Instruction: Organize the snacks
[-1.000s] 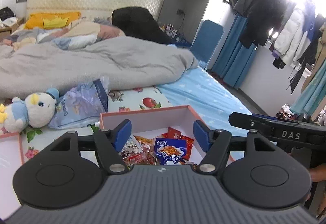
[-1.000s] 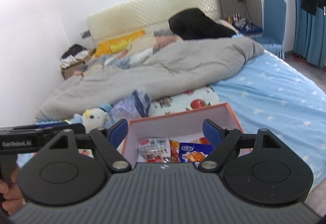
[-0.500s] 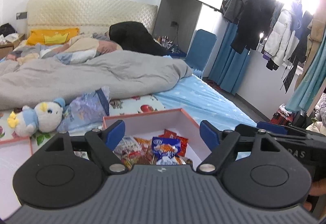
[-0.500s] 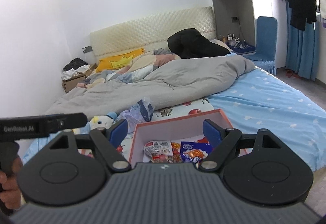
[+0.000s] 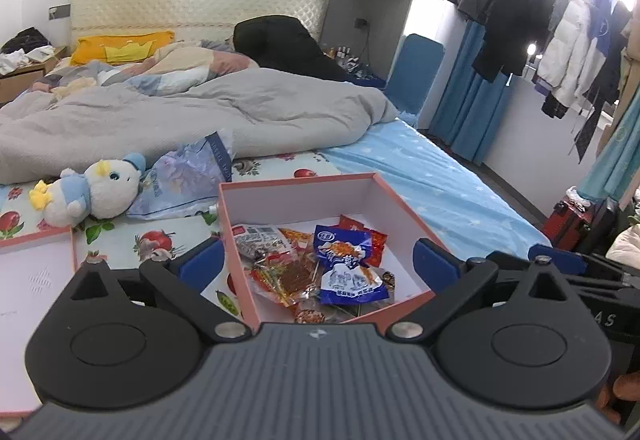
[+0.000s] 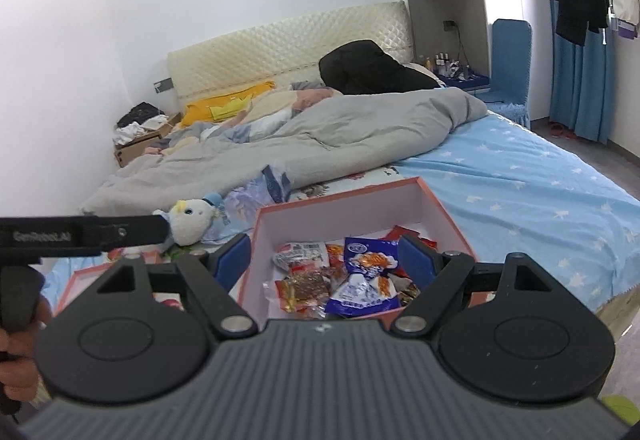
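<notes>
- The left tool [image 5: 318, 264] points down at the bed; its blue pads are spreading at this moment, one on each side of the box's near end, with nothing pinched between them and nothing held.
- The right tool [image 6: 322, 260] stands wide too — its pads [image 6: 414, 254] frame the snack pile from above, pressing on nothing.
- Just ahead of both tools lies the pink-edged open box [image 5: 298, 196], white inside, resting on the fruit-print sheet [image 5: 160, 236].
- Inside the box, gathered in its near half, are the snack packets: a blue-and-white packet [image 5: 346, 268] lies on top toward the right pad, a clear packet of reddish-brown snack [image 5: 288, 274] sits beside it toward the left pad, a white labelled packet [image 5: 256, 238] lies just beyond that, and red packets [image 5: 372, 236] peek out behind the blue one.
- Left of the left tool, near its left pad, lies a second pink-rimmed tray or lid [image 5: 36, 272], flat on the bed.
- In the right wrist view the left tool's black body [image 6: 84, 234] crosses at the far left, with a hand [image 6: 20, 352] on its grip.
- Beyond the box to the left — a duck plush [image 5: 90, 192] lies on its side, touching a crumpled blue-purple plastic bag [image 5: 188, 176].
- Farther ahead a grey duvet [image 5: 200, 112] is heaped across the bed, with a yellow pillow [image 5: 120, 46] and a black garment [image 5: 284, 44] near the quilted headboard [image 5: 192, 6].
- To the far right, coats [image 5: 520, 0] hang by blue curtains [image 5: 468, 100].
</notes>
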